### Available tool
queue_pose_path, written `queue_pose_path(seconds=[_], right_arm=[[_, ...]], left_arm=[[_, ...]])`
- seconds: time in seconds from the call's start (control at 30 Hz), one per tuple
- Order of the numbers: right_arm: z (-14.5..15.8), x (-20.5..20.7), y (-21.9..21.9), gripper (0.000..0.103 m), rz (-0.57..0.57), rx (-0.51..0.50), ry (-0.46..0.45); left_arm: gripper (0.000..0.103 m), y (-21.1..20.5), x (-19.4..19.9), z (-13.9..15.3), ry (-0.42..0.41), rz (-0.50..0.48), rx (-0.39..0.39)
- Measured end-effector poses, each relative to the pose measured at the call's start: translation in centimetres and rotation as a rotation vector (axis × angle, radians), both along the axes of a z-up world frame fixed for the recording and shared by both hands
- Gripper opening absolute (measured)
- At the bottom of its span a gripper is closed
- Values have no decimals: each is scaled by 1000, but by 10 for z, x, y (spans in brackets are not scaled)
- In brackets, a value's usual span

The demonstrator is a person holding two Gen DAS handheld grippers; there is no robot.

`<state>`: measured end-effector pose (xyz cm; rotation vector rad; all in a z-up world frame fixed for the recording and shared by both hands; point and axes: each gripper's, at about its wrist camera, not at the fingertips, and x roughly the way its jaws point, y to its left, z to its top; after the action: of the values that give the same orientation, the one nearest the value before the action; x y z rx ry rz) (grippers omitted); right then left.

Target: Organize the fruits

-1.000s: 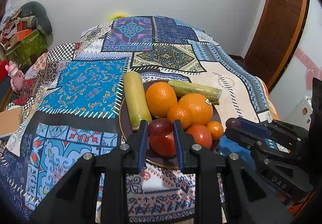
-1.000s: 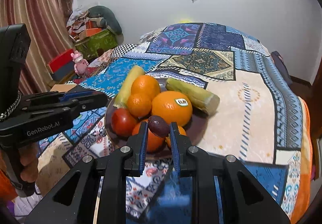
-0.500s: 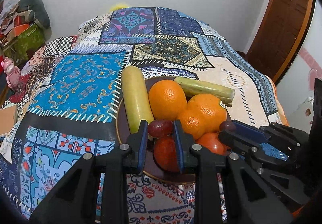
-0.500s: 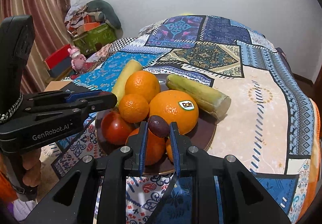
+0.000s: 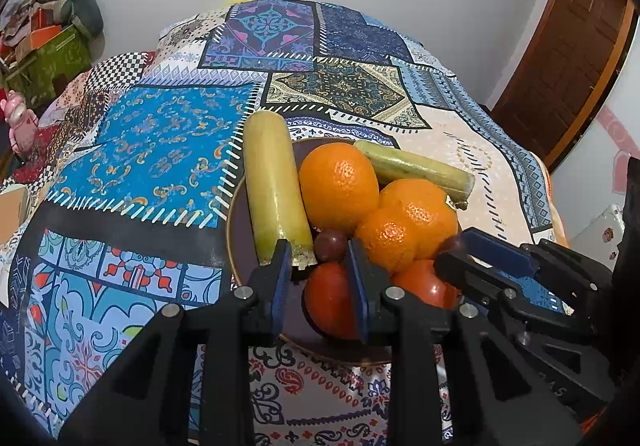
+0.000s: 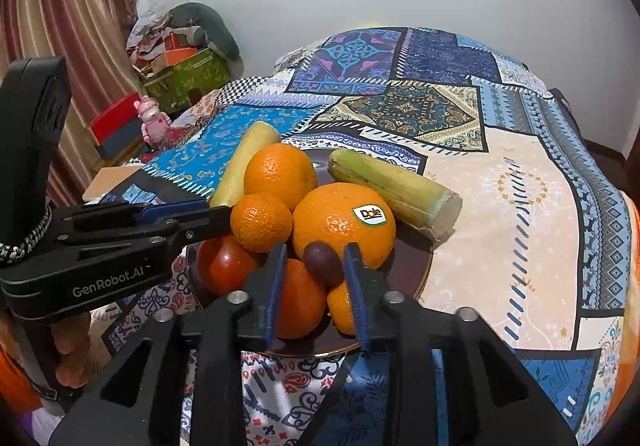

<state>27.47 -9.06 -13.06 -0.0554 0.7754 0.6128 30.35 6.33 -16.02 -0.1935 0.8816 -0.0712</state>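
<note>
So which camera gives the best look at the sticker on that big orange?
The right wrist view. There the sticker faces the camera on the big orange, and its Dole lettering reads clearly. In the left wrist view the same orange is turned away, so only a dark sliver of the sticker shows at its right edge.

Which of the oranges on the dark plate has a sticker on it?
The largest round orange, at the right of the pile beside the cut green cane stalk. It alone carries a white oval sticker; the other oranges have bare skin.
</note>
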Motion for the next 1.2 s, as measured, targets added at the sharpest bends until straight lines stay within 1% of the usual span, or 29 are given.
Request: queue_pose_path(seconds=[0.1, 0.2, 0.3, 0.4, 0.6, 0.77, 0.9, 0.97, 1.0, 1.03, 1.07, 1.13, 1.2], right_arm=[[3, -2, -2, 32, 0, -1, -9], [9, -5, -4, 32, -3, 2, -23], [20, -11, -8, 32, -9, 11, -47], [36, -21, -14, 32, -19, 28, -82], [75, -55, -27, 32, -37, 74, -162], [113, -94, -38, 32, -52, 112, -248], [137, -125, -45, 32, -59, 148, -308], [147, -141, -48, 32, -63, 167, -338], [151, -147, -49, 33, -64, 174, -348], [155, -154, -50, 36, -66, 182, -359], [159, -162, -52, 40, -69, 191, -372], [163, -173, -54, 45, -75, 203, -393], [168, -184, -55, 48, -83, 208, -414]], left_arm=[[30, 2, -2, 1, 0, 2, -13], [30, 2, -8, 6, -17, 4, 2], [30, -1, -21, 18, -54, 3, 24], [30, -3, -36, 33, -91, 0, 29], [30, -9, -79, 76, -206, -16, 31], [30, -18, -128, 122, -335, -21, 57], [30, -24, -163, 150, -418, -24, 73], [34, -26, -183, 164, -464, -21, 75], [39, -27, -191, 169, -483, -17, 79], [44, -28, -200, 175, -505, -12, 86], [47, -29, -210, 181, -533, -8, 97], [60, -32, -228, 189, -580, -5, 118], [66, -34, -240, 193, -608, 2, 130]])
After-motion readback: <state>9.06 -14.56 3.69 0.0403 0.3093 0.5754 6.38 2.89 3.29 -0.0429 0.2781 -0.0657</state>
